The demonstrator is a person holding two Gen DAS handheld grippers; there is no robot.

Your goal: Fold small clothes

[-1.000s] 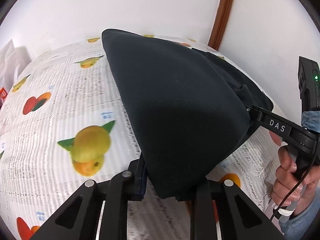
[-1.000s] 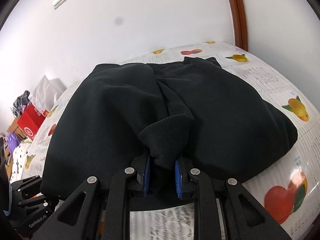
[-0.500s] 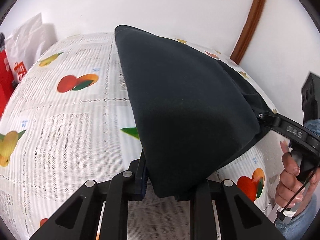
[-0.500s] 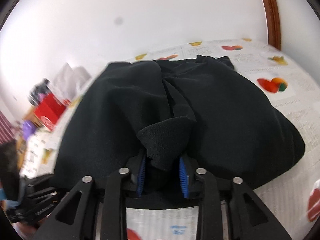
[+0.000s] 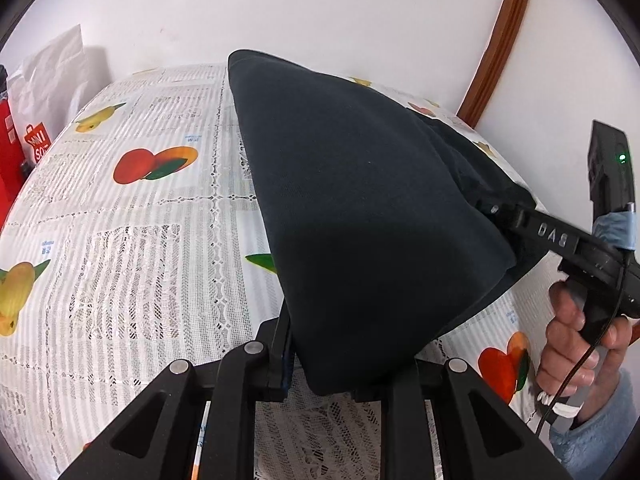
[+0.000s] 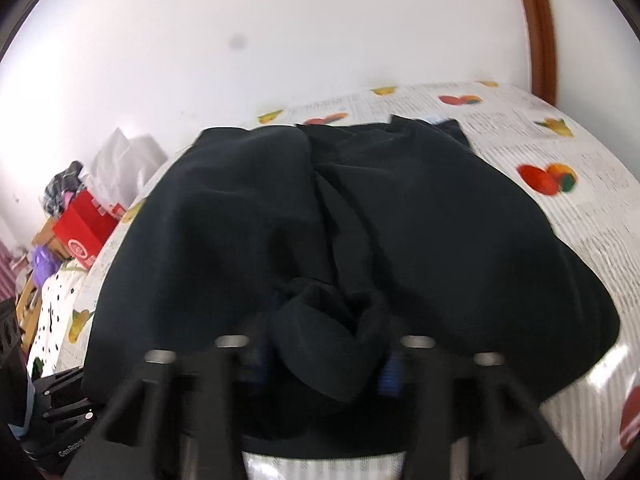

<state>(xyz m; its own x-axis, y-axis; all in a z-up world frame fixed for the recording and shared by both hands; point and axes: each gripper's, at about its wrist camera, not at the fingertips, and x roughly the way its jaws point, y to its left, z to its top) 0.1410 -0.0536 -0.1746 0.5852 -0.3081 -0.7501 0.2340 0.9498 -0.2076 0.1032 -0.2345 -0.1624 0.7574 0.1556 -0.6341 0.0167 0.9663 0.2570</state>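
**A:** Why did you hold the dark garment (image 5: pixel 360 208) that way?

**B:** You had each claw on one near corner, so the cloth hung taut between them above the fruit-print tablecloth (image 5: pixel 132 216), its far edge resting on the table. My guess is you were about to carry the near edge over for a fold.

**A:** Were both claws gripping?

**B:** Your left gripper (image 5: pixel 344 380) was clenched on its corner. Your right gripper (image 6: pixel 324 364) had a bunched wad of fabric between its blue pads (image 6: pixel 390 376), though the blur hid how tightly.

**A:** What did each view add?

**B:** The left showed your right hand (image 5: pixel 576 344) on its handle; the right showed the central crease and the red box (image 6: pixel 84 232).
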